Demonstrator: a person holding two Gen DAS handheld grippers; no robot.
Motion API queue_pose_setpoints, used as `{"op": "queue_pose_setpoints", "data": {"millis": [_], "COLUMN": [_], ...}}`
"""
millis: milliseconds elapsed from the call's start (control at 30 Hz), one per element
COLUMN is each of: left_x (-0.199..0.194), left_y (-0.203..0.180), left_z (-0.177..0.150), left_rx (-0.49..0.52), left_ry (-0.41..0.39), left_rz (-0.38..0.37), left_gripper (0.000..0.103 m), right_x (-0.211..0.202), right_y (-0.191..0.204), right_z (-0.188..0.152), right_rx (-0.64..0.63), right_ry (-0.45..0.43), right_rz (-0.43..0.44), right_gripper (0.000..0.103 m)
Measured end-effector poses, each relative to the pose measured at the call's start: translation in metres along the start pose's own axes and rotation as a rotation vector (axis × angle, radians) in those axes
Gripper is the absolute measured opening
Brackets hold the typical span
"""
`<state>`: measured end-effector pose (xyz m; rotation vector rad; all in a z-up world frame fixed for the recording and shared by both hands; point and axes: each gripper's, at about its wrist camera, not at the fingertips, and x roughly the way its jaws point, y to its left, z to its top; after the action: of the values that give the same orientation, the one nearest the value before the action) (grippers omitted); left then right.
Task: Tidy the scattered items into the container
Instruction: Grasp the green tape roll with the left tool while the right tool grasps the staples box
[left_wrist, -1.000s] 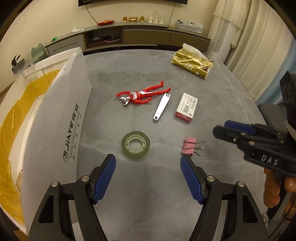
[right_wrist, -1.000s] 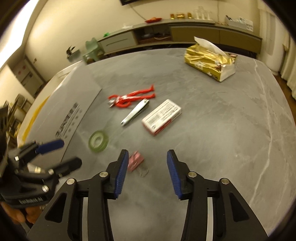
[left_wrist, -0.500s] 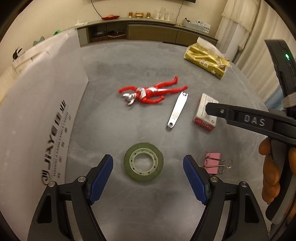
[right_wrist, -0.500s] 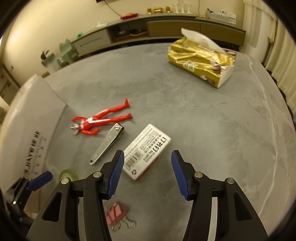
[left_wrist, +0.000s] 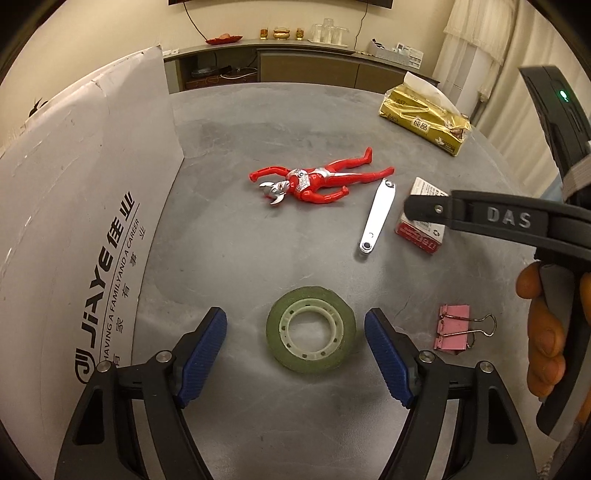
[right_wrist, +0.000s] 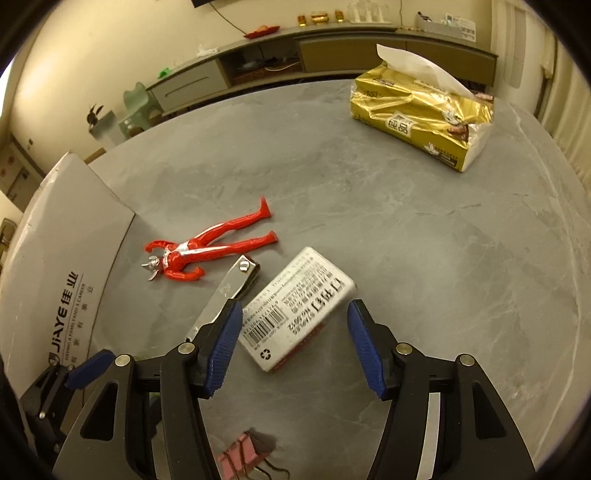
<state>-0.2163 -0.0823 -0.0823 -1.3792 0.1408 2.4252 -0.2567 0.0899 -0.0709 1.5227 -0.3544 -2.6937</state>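
Left wrist view: left hand-held gripper (left_wrist: 295, 354) spread around tape roll (left_wrist: 311, 329); lower, centre, squeeze evenly. Right hand-held gripper (right_wrist: 293, 343) spread over staple box (right_wrist: 295, 312); avoid nail clipper (right_wrist: 225, 295).

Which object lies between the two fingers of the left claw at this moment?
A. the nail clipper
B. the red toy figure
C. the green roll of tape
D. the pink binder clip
C. In the left wrist view, the green roll of tape lies flat on the table between the open blue fingers of the left claw, which do not touch it; the pink binder clip lies off to the right.
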Motion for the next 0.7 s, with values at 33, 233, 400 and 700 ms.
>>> {"op": "queue_pose_setpoints", "data": {"millis": [33, 233, 400, 700], "left_x": [0.0, -0.004, -0.007, -0.018], "left_y": [-0.001, -0.004, 0.0, 0.001], "left_z": [-0.001, -0.002, -0.003, -0.006], "left_rx": [0.005, 0.038, 0.0, -0.035], "left_ry": [-0.002, -0.009, -0.011, -0.034], "left_rz": [0.004, 0.025, -0.025, -0.055], "left_gripper": [0.078, 0.049, 0.049, 0.049], "right_x": [0.001, -0.002, -0.008, -0.013], "right_y": [0.002, 0.005, 0.005, 0.005], "right_z": [0.001, 0.0, 0.0, 0.008], "right_rx": [-0.005, -0.032, -0.041, -0.051], "right_ry": [-0.004, -0.008, -0.01, -0.028], "right_rz": [-0.006, 0.01, 0.016, -0.001], "right_gripper": [0.064, 0.049, 0.025, 0.052]}}
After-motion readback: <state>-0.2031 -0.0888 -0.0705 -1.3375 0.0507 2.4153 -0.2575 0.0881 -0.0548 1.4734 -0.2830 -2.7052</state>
